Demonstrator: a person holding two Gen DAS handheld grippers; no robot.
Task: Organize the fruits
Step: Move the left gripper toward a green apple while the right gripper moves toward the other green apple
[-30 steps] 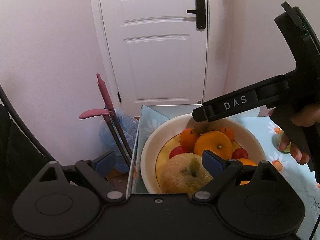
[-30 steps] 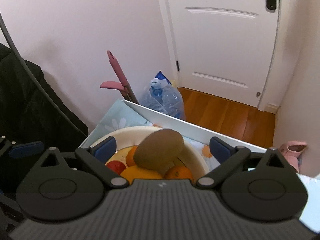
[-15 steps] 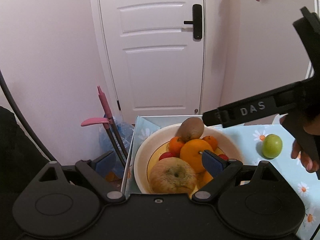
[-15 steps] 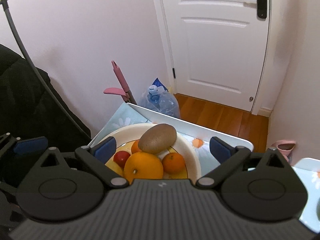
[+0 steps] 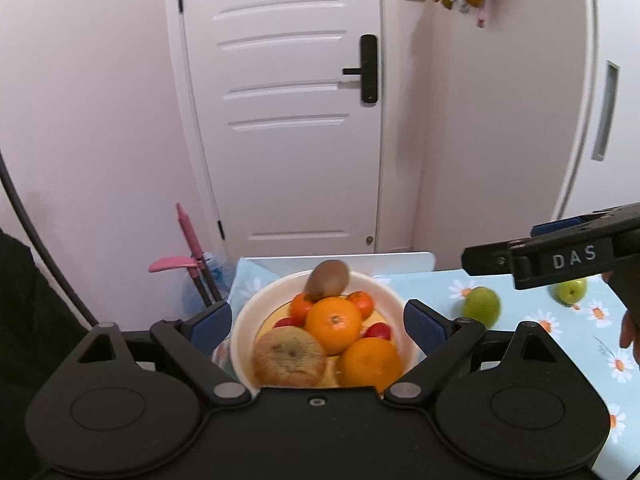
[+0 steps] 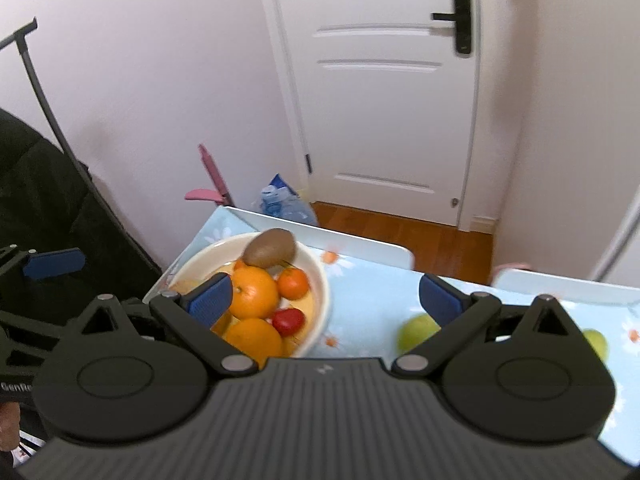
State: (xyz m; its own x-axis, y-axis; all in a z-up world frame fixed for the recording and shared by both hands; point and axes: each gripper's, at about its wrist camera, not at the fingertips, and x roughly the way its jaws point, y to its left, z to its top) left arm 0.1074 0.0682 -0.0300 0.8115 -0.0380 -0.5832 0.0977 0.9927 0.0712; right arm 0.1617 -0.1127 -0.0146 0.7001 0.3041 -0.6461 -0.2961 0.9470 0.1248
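A cream bowl (image 5: 248, 316) (image 6: 320, 276) stands near the table's far left corner, heaped with oranges (image 5: 334, 324) (image 6: 254, 292), small red fruits, a russet apple (image 5: 289, 356) and a brown kiwi (image 5: 330, 278) (image 6: 271, 248) on top at the back. Two green fruits (image 5: 482, 306) (image 6: 416, 330) lie on the cloth to the bowl's right. My left gripper (image 5: 318, 320) hangs open above the bowl, empty. My right gripper (image 6: 324, 300) is open and empty too, up over the bowl's right side; its finger (image 5: 520, 256) shows in the left wrist view.
The table wears a light blue daisy cloth (image 5: 560, 336) and ends just behind the bowl. Past the edge are a pink-handled tool (image 5: 188, 240), a water jug (image 6: 286, 204), a white door (image 5: 288, 120) and wood floor (image 6: 400, 236). Something black (image 6: 36, 208) sits at left.
Both grippers rose and drew back from the bowl. The right gripper pulled away to the right, leaving the kiwi on the pile; the green fruits came into view.
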